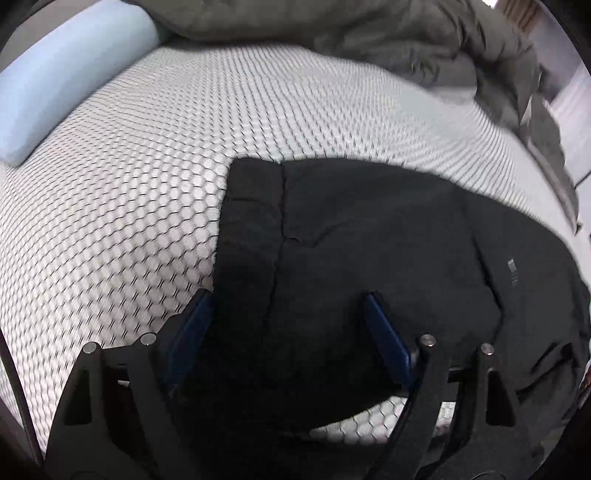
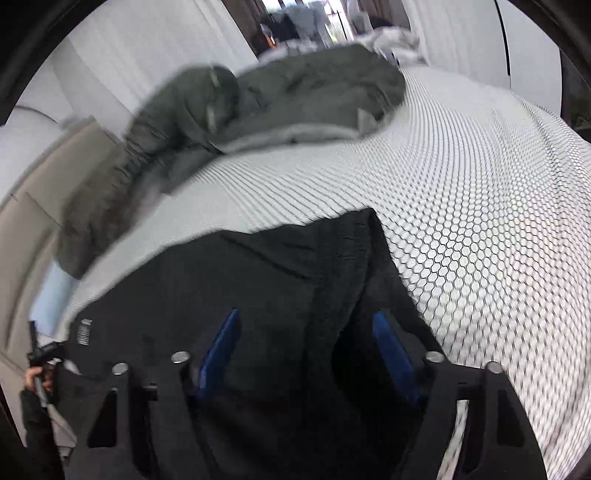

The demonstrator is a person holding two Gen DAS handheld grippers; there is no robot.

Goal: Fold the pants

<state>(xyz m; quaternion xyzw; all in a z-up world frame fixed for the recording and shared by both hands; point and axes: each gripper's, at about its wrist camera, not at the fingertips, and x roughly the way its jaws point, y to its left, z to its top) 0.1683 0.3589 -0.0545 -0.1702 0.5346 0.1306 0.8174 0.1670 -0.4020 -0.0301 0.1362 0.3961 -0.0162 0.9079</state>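
The black pants lie folded on the honeycomb-patterned bed cover. My left gripper is open, its blue pads wide apart over the near edge of the pants. In the right wrist view the same pants lie under my right gripper, which is open too, its blue pads spread above the cloth. A small tag shows on the pants at the left. Neither gripper holds cloth.
A grey-green quilt is bunched at the far side of the bed, also in the right wrist view. A light blue pillow lies at the far left. White bed cover spreads to the right.
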